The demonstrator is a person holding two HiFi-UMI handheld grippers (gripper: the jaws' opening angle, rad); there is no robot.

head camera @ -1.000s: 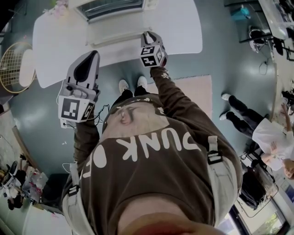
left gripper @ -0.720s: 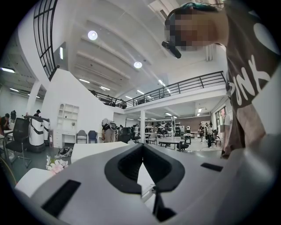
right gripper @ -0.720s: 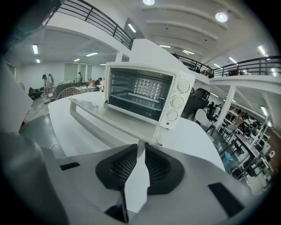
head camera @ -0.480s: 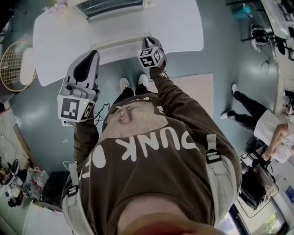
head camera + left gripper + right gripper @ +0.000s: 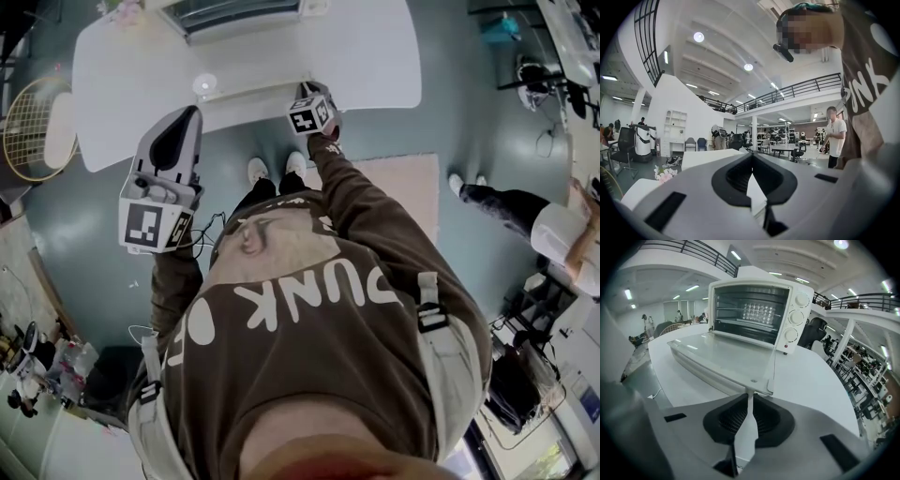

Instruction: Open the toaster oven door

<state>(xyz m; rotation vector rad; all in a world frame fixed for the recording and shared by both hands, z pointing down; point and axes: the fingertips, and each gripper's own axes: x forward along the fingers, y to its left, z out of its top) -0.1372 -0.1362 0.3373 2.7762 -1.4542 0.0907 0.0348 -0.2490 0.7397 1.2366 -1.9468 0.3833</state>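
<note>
A white toaster oven [image 5: 754, 310] stands on the white table [image 5: 815, 380], seen at the top of the head view [image 5: 244, 11]. Its glass door [image 5: 722, 357] lies folded down flat, front edge [image 5: 253, 91] toward me. My right gripper [image 5: 750, 401] sits just below the door's front right corner. Its jaws are closing to a thin slit with nothing between them. In the head view the right gripper [image 5: 306, 91] hangs at the table's near edge. My left gripper [image 5: 190, 114] is held off the table to the left, jaws shut and empty [image 5: 751, 161].
The table's rounded near edge [image 5: 141, 155] runs between me and the oven. Pink flowers [image 5: 117, 11] lie at the table's far left. A round wicker object [image 5: 28, 131] stands left of the table. A pale rug [image 5: 394, 187] lies on the floor, and a person [image 5: 562, 234] is at the right.
My right gripper has dropped slightly toward the table's near edge, and the door's front edge has come down with it. The left gripper has stayed put. The person at the right has moved.
</note>
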